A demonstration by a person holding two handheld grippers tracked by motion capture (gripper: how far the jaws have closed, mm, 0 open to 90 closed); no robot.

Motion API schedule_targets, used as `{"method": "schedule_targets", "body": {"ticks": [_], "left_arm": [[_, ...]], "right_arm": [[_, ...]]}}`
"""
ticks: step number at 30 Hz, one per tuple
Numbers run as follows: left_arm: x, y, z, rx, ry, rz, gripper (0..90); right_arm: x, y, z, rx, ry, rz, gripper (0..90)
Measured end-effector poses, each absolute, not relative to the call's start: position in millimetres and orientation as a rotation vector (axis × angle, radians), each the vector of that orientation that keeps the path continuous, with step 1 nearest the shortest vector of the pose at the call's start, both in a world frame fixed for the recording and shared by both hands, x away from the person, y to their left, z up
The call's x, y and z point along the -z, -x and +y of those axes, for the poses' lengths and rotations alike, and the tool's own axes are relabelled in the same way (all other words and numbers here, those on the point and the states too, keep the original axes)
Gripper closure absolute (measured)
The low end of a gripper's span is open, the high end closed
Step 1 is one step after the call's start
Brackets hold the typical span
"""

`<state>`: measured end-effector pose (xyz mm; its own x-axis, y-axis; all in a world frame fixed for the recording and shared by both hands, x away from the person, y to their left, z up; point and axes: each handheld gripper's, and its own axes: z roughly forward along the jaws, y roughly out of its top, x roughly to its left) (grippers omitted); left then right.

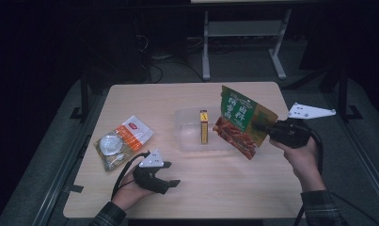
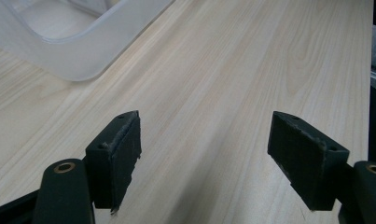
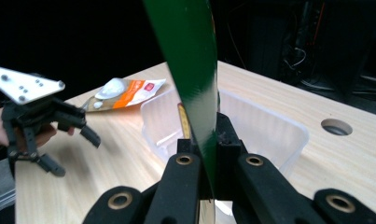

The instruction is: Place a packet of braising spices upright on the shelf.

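Note:
My right gripper (image 1: 262, 127) is shut on the edge of a green snack pouch (image 1: 241, 121) and holds it tilted in the air over the right end of a clear plastic tub (image 1: 187, 136). The right gripper view has the pouch (image 3: 190, 70) edge-on, pinched between the two black pads, with the tub (image 3: 269, 126) behind it. Inside the tub lies a narrow yellow box (image 1: 204, 127). My left gripper (image 1: 170, 184) rests low at the table's front left, open and with nothing between its pads (image 2: 118, 154), which hover over bare wood.
An orange and clear food packet (image 1: 122, 141) lies on the left of the wooden table (image 1: 215, 188). A corner of the tub (image 2: 78, 56) sits ahead of the left gripper. A round hole (image 3: 336, 126) marks the tabletop beyond the tub. A white frame (image 1: 243, 33) stands on the dark floor behind.

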<state>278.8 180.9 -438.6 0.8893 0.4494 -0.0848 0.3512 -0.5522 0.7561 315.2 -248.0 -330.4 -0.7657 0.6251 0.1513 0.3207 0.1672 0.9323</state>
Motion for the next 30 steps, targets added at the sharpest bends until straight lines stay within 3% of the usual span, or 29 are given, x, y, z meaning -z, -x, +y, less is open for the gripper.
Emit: {"method": "schedule_targets", "body": {"ticks": [30], "left_arm": [[442, -281, 179, -0.135, -2.222, 0.569, 25.2]], "right_arm": [[334, -387, -214, -1.609, -0.973, 2.078, 90.0]]}}
